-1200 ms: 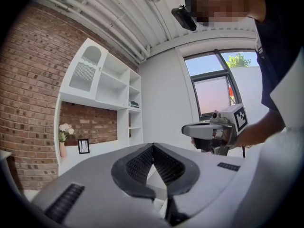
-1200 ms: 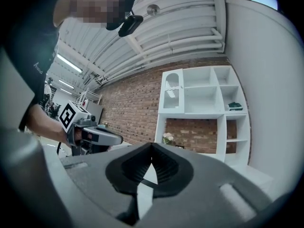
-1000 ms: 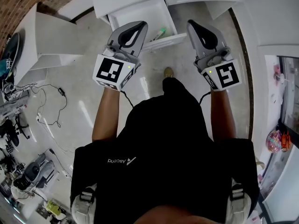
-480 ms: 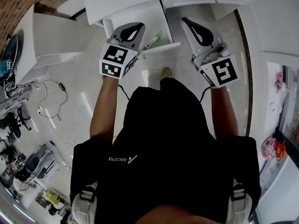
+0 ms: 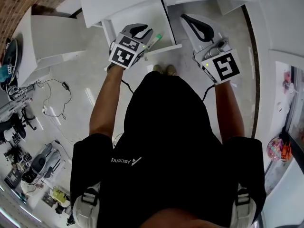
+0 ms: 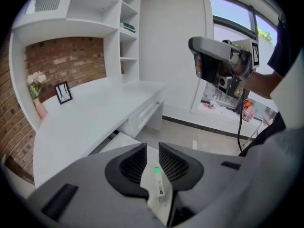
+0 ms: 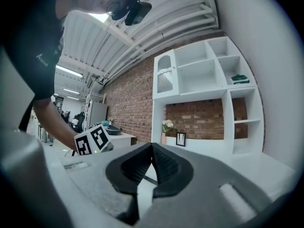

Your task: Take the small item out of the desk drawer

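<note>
White surface [image 6: 95, 113], drawer [image 5: 135, 14] standing open. Left tool [image 6: 151, 161] poised over it, jaws opening to straddle the small green-tipped tube [image 6: 159, 186] lying in the drawer; pads not touching. Right tool [image 7: 151, 156] closed, empty, held aside, probably for clearance.
</note>
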Demonstrator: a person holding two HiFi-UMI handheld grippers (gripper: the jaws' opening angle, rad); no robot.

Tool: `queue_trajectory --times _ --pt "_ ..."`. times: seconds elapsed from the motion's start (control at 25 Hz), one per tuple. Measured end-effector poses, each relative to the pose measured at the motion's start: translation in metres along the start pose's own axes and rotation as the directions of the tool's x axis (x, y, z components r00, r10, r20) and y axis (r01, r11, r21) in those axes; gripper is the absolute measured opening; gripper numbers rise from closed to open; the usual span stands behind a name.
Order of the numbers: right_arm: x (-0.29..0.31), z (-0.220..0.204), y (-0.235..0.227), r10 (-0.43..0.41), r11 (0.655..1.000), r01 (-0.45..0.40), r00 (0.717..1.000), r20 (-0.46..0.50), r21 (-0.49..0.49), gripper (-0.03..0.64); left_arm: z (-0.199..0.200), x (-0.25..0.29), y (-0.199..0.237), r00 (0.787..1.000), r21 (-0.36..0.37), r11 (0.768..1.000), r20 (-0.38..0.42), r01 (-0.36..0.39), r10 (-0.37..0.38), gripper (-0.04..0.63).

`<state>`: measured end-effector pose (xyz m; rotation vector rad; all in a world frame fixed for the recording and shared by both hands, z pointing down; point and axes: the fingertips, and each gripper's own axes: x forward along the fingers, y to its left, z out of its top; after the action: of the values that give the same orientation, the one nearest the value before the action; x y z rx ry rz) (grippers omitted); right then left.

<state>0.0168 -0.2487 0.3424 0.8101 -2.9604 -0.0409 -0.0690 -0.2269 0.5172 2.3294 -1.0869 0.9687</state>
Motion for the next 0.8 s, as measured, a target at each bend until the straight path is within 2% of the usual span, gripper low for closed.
queue_trajectory --times 0.12,0.28,0.4,0.48,0.8 --pt "0.003 -0.006 -0.004 -0.016 1.0 0.016 1.0 -0.022 0.011 0.002 -0.018 0.023 0.002 0.996 0.01 0.999 -0.082 0.035 -0.034 0.094" --pt "0.006 -0.014 -0.01 -0.039 0.999 0.04 0.999 -0.037 0.017 0.002 -0.047 0.051 0.005 0.978 -0.021 0.997 -0.193 0.071 -0.074 0.128" --pt "0.006 -0.02 -0.015 -0.055 0.998 0.056 0.998 -0.04 0.025 0.002 -0.067 0.071 0.008 0.96 -0.025 0.996 -0.263 0.089 -0.092 0.154" --pt "0.007 -0.022 -0.018 -0.062 0.998 0.062 0.998 -0.018 0.018 0.002 -0.077 0.083 0.003 0.948 -0.05 0.991 -0.29 0.125 -0.134 0.161" --pt "0.006 -0.041 -0.029 -0.1 0.994 0.103 0.991 -0.087 0.034 0.002 -0.116 0.121 -0.003 0.883 -0.107 0.973 -0.408 0.207 -0.233 0.193"
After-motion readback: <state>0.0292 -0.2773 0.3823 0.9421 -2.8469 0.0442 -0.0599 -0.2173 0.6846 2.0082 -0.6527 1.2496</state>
